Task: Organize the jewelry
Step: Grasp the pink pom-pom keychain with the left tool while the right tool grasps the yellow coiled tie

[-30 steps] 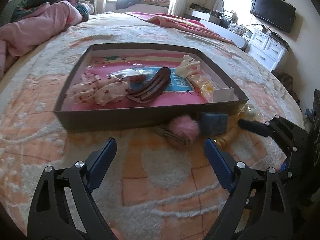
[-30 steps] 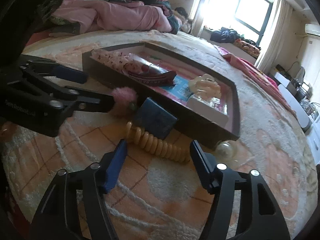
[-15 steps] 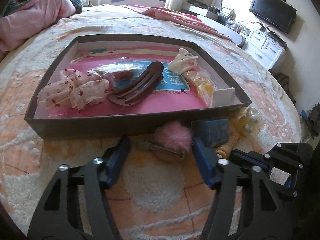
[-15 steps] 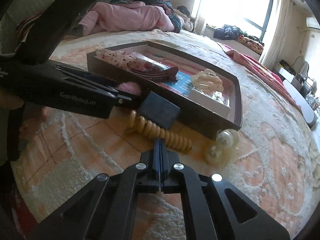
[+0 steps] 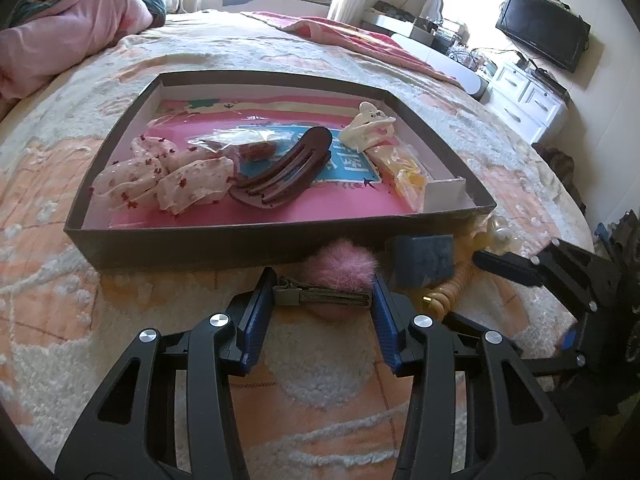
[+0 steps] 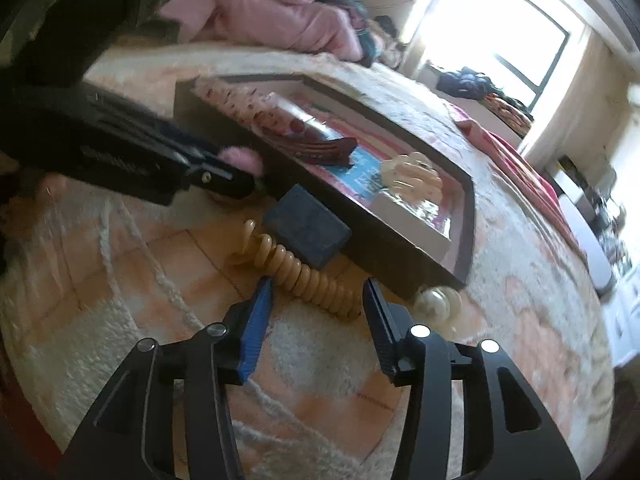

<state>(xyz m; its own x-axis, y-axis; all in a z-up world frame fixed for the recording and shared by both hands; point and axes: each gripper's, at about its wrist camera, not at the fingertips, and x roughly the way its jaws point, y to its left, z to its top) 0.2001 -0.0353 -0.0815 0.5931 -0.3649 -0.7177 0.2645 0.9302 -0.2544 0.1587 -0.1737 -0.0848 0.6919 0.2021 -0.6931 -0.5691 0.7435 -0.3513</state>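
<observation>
A dark shallow box [image 5: 200, 246] on the bed holds a floral scrunchie [image 5: 160, 176], a brown hair clip [image 5: 288, 168], a cream claw clip [image 5: 370, 130] and small packets. Before its front wall lies a pink pom-pom hair clip [image 5: 340, 270]. My left gripper [image 5: 322, 300] has its fingers closed against both ends of that clip's metal bar. A blue block [image 5: 422, 260], a tan spiral hair tie [image 6: 304, 272] and a pearl piece [image 6: 436, 304] lie to the right. My right gripper [image 6: 316, 312] is open, its fingers on either side of the spiral tie's near end.
The bed cover [image 5: 320, 380] is a fluffy peach and white blanket. A pink duvet [image 5: 60, 36] lies at the far left. A television [image 5: 542, 40] and white drawers [image 5: 528, 96] stand at the right wall.
My left gripper moved forward and closed onto the pom-pom clip. My right gripper was shut half a second ago and has opened, moving up to the spiral tie.
</observation>
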